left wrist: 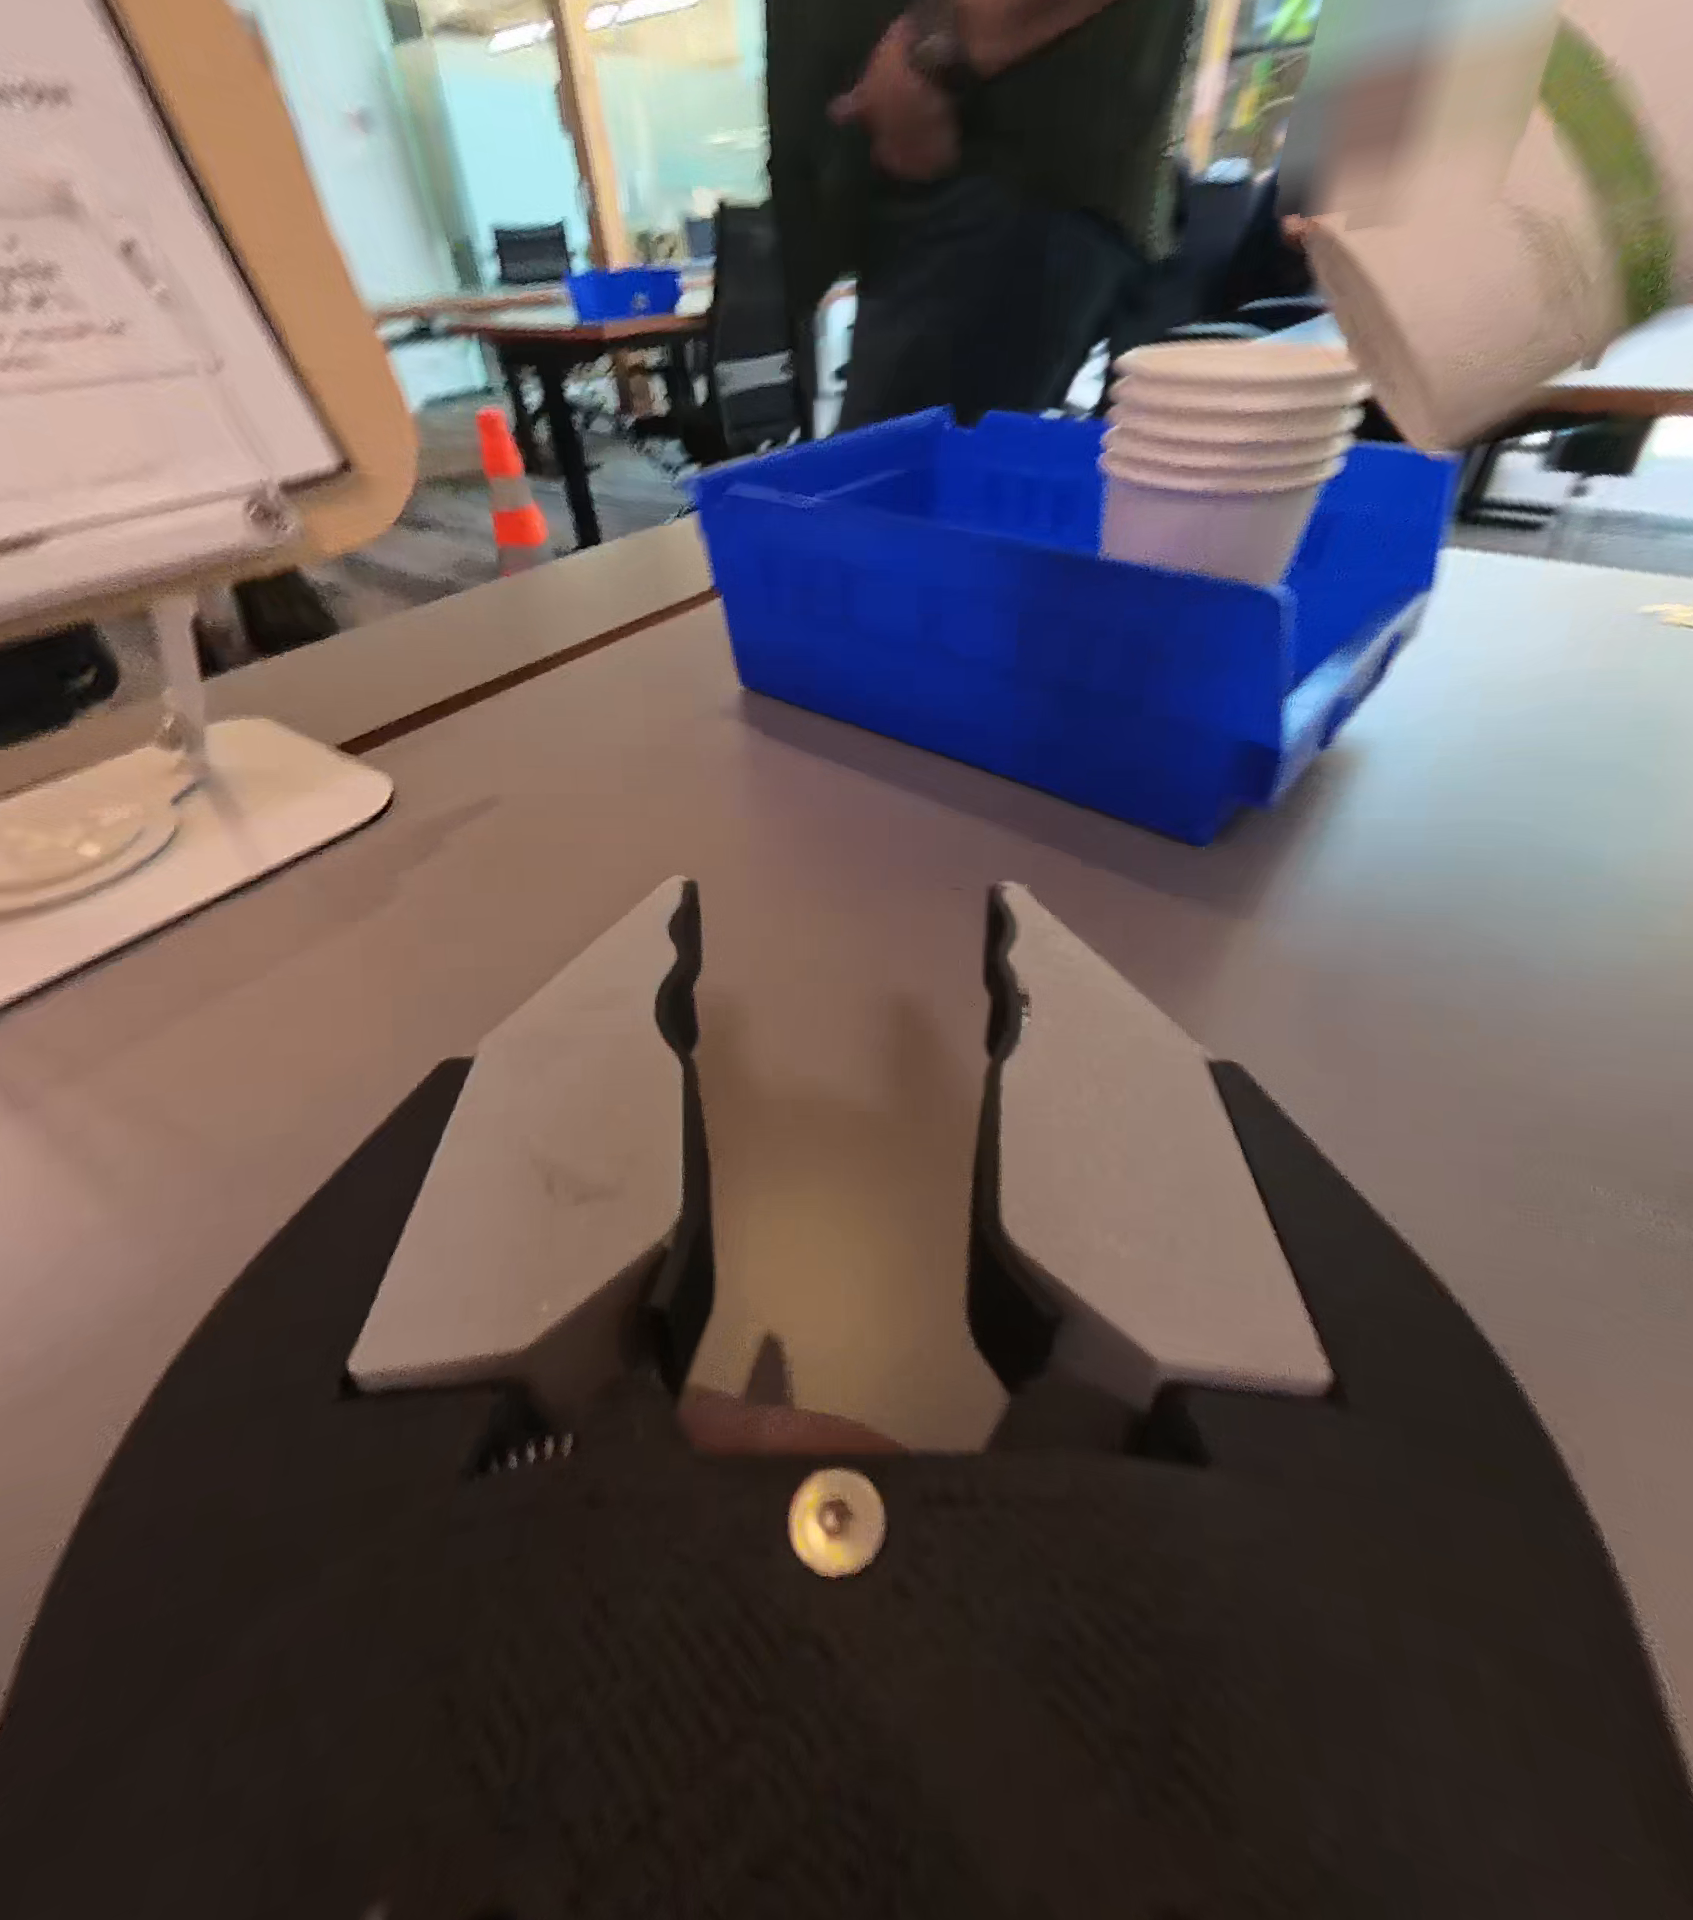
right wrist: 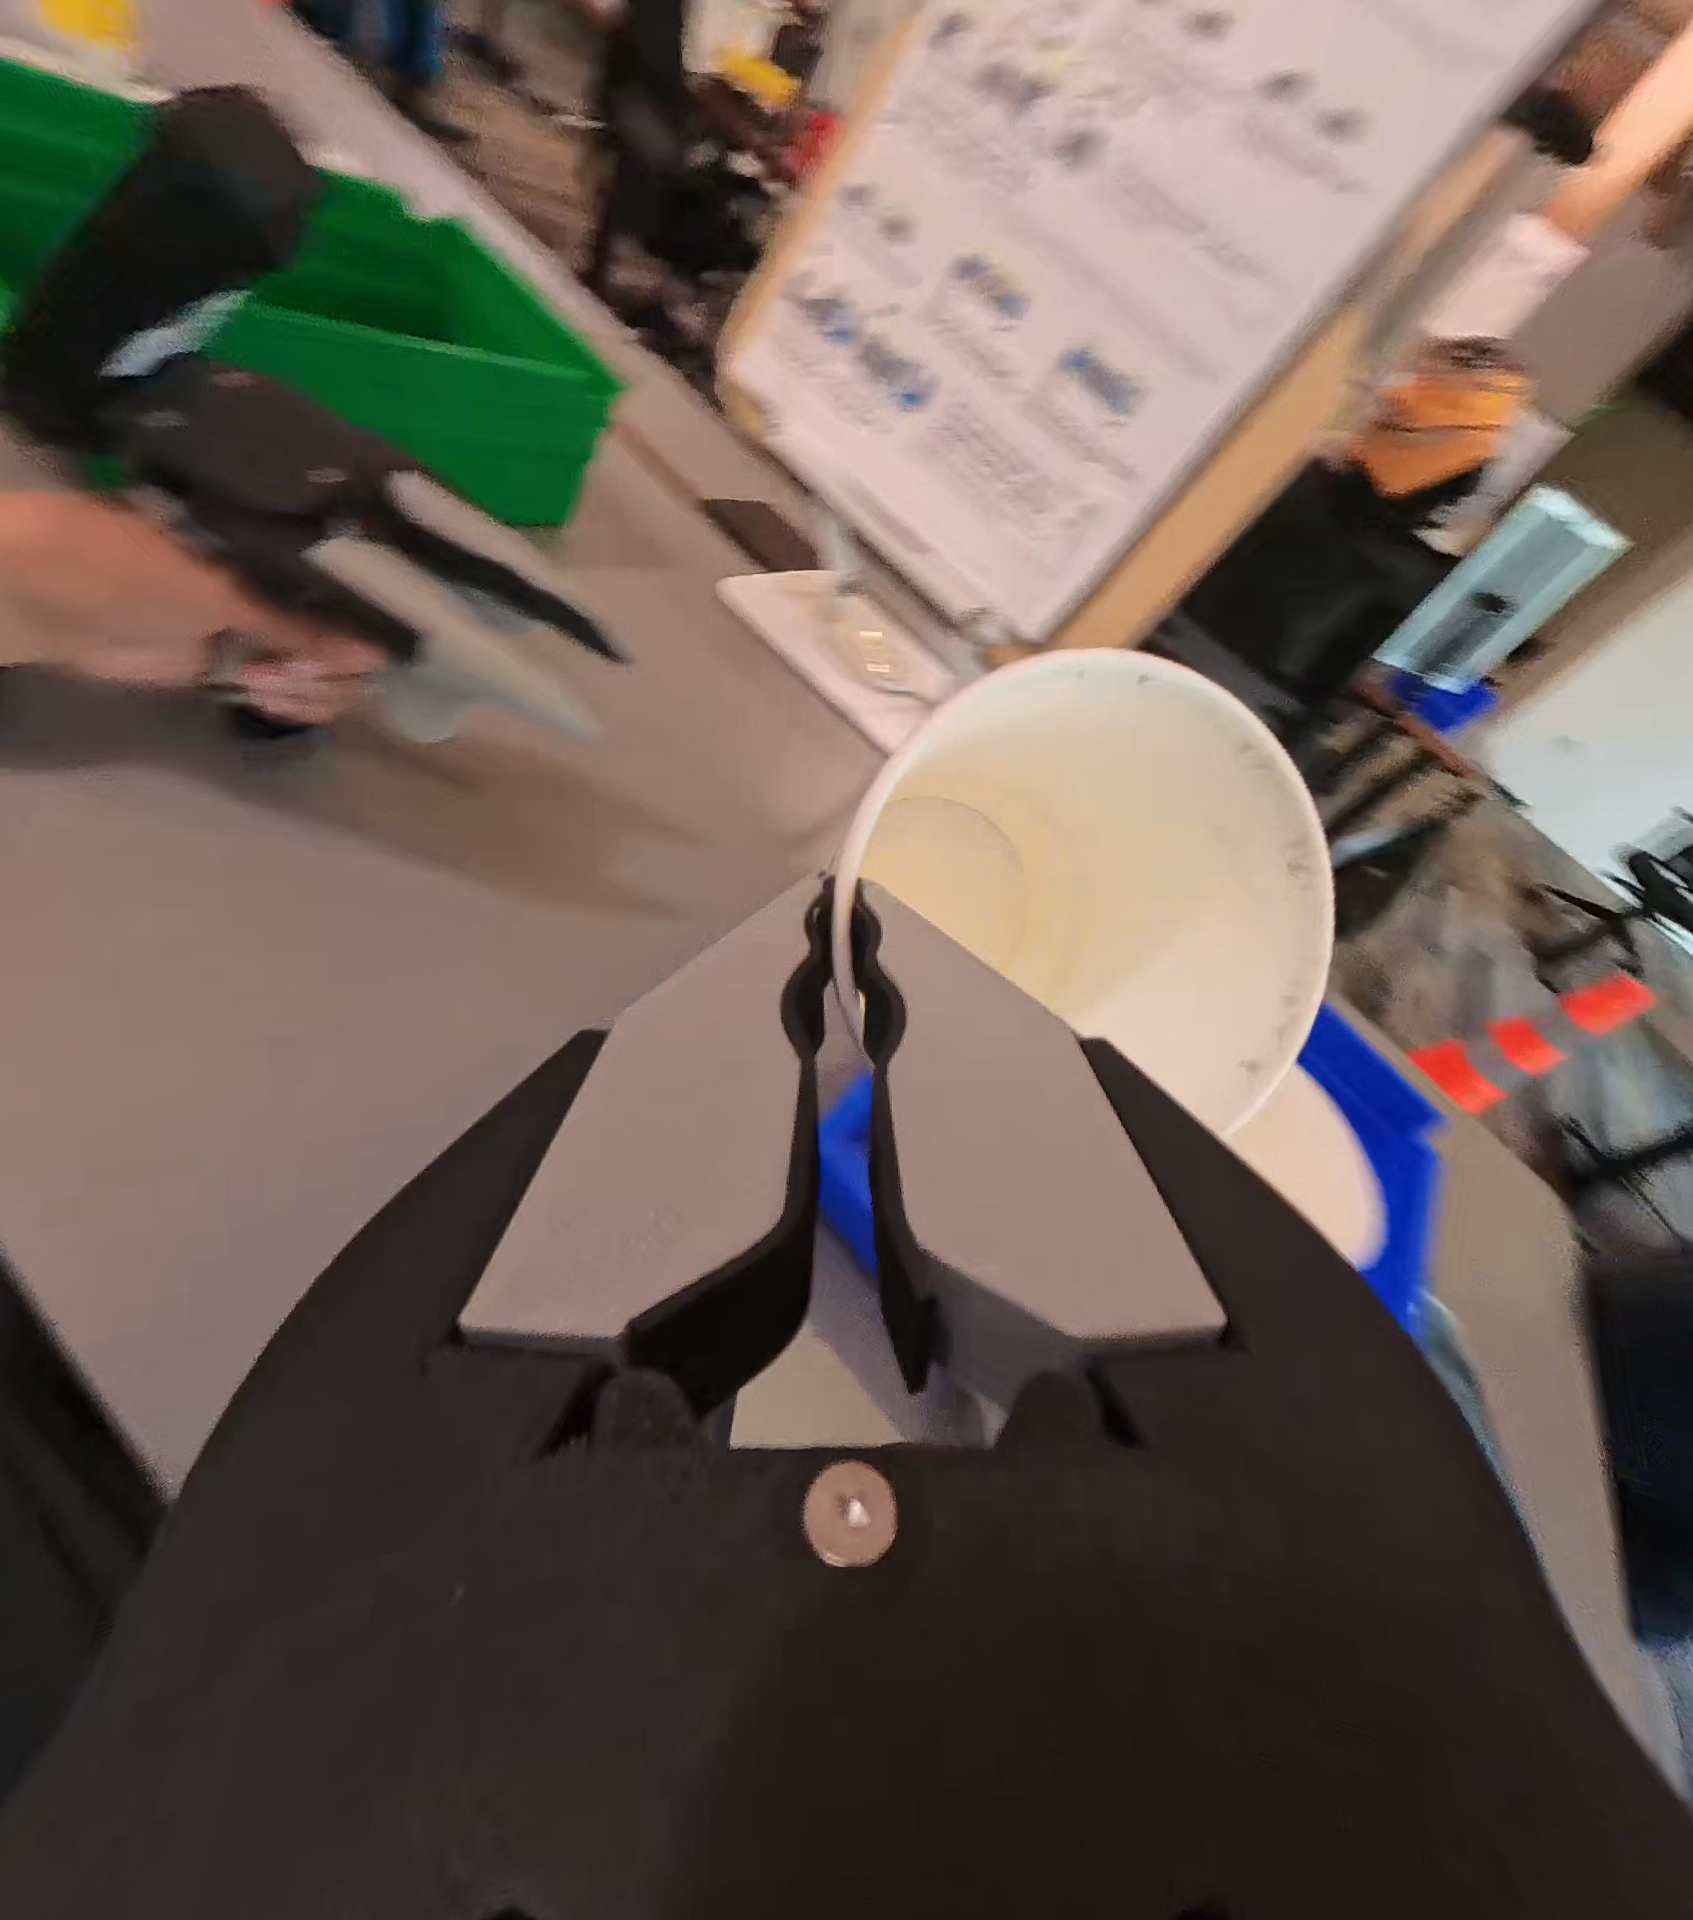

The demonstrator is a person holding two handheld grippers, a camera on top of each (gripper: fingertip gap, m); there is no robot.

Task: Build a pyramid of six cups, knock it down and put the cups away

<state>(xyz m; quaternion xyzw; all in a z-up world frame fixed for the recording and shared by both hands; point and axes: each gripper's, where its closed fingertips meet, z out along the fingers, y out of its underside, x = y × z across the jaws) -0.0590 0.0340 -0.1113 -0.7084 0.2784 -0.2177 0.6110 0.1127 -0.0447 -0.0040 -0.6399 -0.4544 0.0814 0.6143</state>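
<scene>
A stack of several white paper cups [left wrist: 1226, 447] stands in a blue bin [left wrist: 977, 634] on the grey table. My left gripper [left wrist: 842, 904] is open and empty, low over the table in front of the bin. My right gripper [right wrist: 847, 914] is shut on the rim of one white cup [right wrist: 1112, 883], held tilted in the air above the bin [right wrist: 852, 1153] and the stack [right wrist: 1309, 1164]. That held cup also shows blurred at the upper right of the left wrist view [left wrist: 1455, 312]. The left gripper shows far left in the right wrist view [right wrist: 499, 665], held by a hand.
A white sign on a stand [left wrist: 94, 312] stands at the table's left, its base plate [left wrist: 125, 821] on the tabletop. A green bin [right wrist: 406, 343] sits on a farther table. A person [left wrist: 967, 187] stands behind the blue bin. An orange cone [left wrist: 509, 488] is on the floor. Some 20 cm of space lies between my two pairs of fingers.
</scene>
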